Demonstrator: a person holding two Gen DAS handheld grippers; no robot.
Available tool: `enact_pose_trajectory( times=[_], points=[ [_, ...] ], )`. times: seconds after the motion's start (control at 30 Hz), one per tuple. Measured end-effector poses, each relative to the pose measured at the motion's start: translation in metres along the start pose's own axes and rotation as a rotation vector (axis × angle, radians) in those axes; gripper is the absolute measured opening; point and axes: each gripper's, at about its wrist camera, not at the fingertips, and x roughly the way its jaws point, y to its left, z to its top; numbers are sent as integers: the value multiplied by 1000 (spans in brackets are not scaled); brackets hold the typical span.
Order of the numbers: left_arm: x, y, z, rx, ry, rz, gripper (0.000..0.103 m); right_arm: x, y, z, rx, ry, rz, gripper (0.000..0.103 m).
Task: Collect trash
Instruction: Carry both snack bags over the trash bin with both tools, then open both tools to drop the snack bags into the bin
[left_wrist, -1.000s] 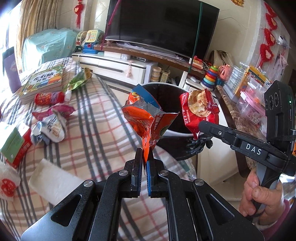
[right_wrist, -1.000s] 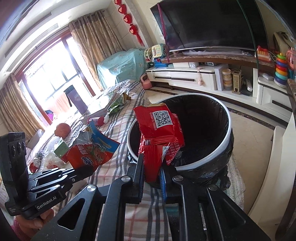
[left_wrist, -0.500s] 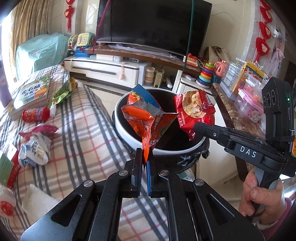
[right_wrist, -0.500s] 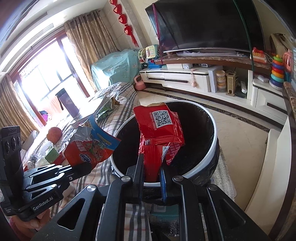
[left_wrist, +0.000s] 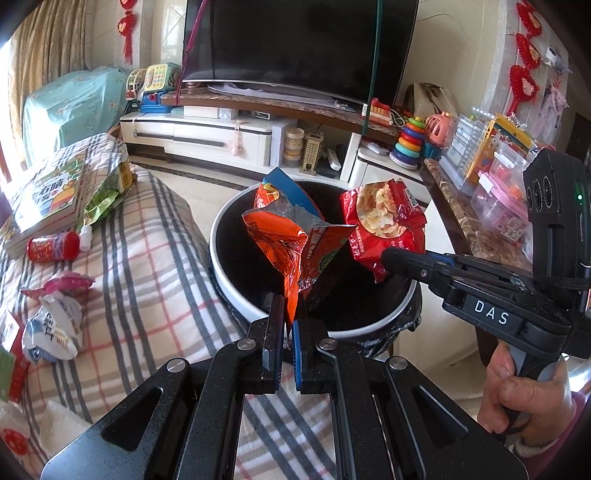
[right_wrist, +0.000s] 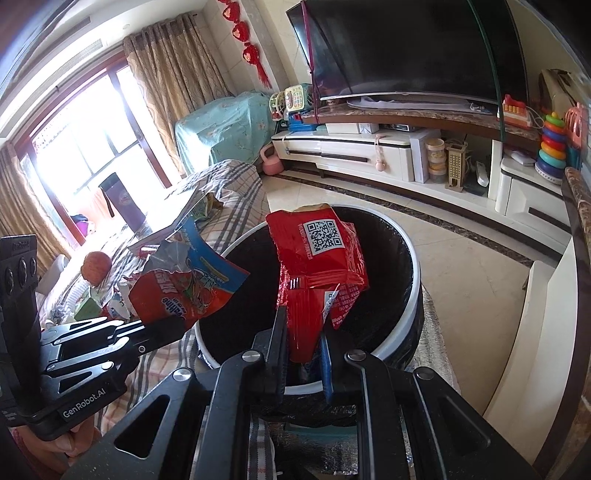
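Observation:
My left gripper (left_wrist: 290, 314) is shut on the bottom corner of an orange and blue snack bag (left_wrist: 291, 243), held over the near rim of a round trash bin (left_wrist: 236, 295) with a white rim and black liner. My right gripper (right_wrist: 303, 332) is shut on a red snack bag (right_wrist: 321, 266) with a QR code, also above the bin (right_wrist: 406, 332). In the left wrist view the right gripper (left_wrist: 386, 256) comes in from the right with the red bag (left_wrist: 384, 221). The right wrist view shows the left gripper (right_wrist: 173, 326) at the left holding the orange bag (right_wrist: 184, 291).
Several wrappers (left_wrist: 55, 325), a small red can (left_wrist: 53, 245), a green bag (left_wrist: 107, 192) and books (left_wrist: 48, 195) lie on the plaid-covered surface (left_wrist: 147, 280) left of the bin. A TV stand (left_wrist: 221, 136) with toys stands behind. A marble-topped counter (left_wrist: 472, 229) is on the right.
Both grippers have carried their bags toward the bin, which now lies closer and more directly beneath them. The grips are unchanged.

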Motion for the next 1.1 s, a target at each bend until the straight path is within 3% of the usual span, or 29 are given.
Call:
enact_pose_trajectory(
  times=[0.53, 0.57, 0.67, 0.83, 0.97, 1.1],
  points=[
    [16, 0, 7, -5, 29, 13, 5, 7, -14, 8, 16, 18, -13, 20],
    [16, 0, 7, -8, 31, 10, 8, 7, -15, 8, 19, 18, -13, 24],
    [14, 1, 5, -14, 21, 22, 35, 4, -18, 7, 38, 10, 0, 45],
    [5, 6, -3, -28, 6, 39, 40, -1, -17, 4, 50, -9, 6, 54],
    [-7, 15, -14, -60, -12, 60, 57, -8, -10, -1, 52, -31, 19, 78],
    [-20, 25, -29, -96, -16, 82, 65, -13, -1, -6, 49, -48, 34, 89]
  ],
)
